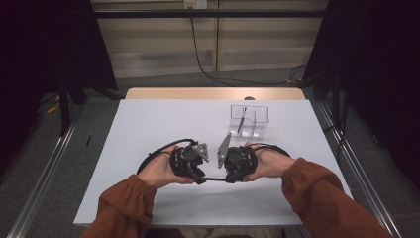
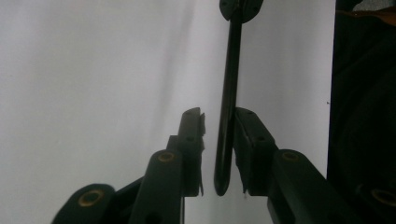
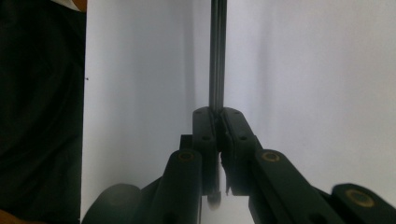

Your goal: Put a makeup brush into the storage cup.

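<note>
We see our right gripper (image 3: 218, 114) clamped tight on a thin black rod (image 3: 217, 56). Our left gripper (image 2: 219, 119) stands slightly apart around its other end (image 2: 227, 116), one pad touching

I see black hand-held grippers (image 1: 214, 166) holding a thin black rod (image 2: 227, 121), rust-orange sleeves (image 1: 317, 186), a white desk (image 1: 148, 129).

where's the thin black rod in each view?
High view: black rod spans level between the two grippers, lower centre.
Left gripper view: upright, right of centre, between the jaws, touching the right one.
Right gripper view: upright, centre, clamped in the jaws.
Shared landmark: white table.
</note>
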`<state>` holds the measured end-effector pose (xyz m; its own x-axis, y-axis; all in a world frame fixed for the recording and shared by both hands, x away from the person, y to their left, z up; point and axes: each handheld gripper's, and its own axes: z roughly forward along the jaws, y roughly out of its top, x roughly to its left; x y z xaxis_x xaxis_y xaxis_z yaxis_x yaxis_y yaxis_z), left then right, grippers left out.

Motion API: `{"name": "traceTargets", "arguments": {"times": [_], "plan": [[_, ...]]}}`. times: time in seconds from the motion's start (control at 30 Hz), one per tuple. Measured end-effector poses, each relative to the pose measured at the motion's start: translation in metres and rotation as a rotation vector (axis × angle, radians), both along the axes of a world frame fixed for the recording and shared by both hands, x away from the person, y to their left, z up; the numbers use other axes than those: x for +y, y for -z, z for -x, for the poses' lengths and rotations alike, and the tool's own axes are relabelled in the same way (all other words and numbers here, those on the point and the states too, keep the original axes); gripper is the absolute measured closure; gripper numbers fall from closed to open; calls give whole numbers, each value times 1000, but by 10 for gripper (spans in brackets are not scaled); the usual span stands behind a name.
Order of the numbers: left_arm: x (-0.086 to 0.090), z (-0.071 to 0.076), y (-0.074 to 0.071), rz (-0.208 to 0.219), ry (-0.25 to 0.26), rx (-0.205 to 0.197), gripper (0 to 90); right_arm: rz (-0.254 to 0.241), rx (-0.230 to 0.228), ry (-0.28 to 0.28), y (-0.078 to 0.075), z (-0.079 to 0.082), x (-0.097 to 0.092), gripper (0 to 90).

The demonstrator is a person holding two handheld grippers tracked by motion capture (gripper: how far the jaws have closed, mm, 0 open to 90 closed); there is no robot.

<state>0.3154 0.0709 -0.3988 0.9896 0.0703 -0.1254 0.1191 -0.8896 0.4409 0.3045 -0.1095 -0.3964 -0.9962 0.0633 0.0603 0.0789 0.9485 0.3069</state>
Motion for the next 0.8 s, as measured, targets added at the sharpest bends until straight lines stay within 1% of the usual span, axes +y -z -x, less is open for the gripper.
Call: {"name": "traceTargets", "arguments": {"times": [0.1, 0.17, 0.2, 0.23, 0.27, 0.3, 0.33, 0.37, 0.43, 0.5, 0.53, 0.63, 0.7, 0.73, 0.8], "plan": [[-1, -2, 2, 0, 6, 10, 801, 1, -7, 3, 0, 0, 0, 844], [-2, -1, 3, 1, 5, 15, 806, -7, -16, -2, 1, 0, 0, 844], [-2, -1, 4, -3, 11, 12, 809, 0, -11, 2, 1, 0, -1, 844], [-2, -1, 4, -3, 14, 17, 811, -6, -19, -9, 1, -1, 0, 844], [-2, -1, 4, -3, 15, 19, 813, 2, -10, -6, 2, 0, 0, 844], [-2, -2, 4, -3, 13, 23, 816, -5, -16, -9, 2, 0, 0, 844], [-1, -2, 5, 6, 13, 27, 817, 0, -11, -4, 2, 0, 0, 844], [-1, -3, 4, -3, 14, 31, 819, 0, -13, -5, 2, 0, 0, 844], [-1, -3, 5, 7, 14, 42, 824, -1, -13, -6, 3, 0, 0, 843], [-1, -3, 4, 5, 18, 51, 829, -3, -18, -12, 3, 0, 0, 842], [0, -4, 4, 7, 26, 49, 833, -5, -20, -20, 3, -1, 0, 842], [1, -3, 3, 15, 24, 44, 838, -19, -31, -25, 3, -2, -1, 839], [1, -2, 3, 18, 26, 49, 839, -23, -22, -23, 3, -2, -2, 835], [1, -1, 2, 24, 19, 52, 839, -26, -14, -26, 3, -2, -2, 835], [2, -2, 2, 25, 24, 46, 840, -38, -14, -11, 2, -2, -3, 829]]}}
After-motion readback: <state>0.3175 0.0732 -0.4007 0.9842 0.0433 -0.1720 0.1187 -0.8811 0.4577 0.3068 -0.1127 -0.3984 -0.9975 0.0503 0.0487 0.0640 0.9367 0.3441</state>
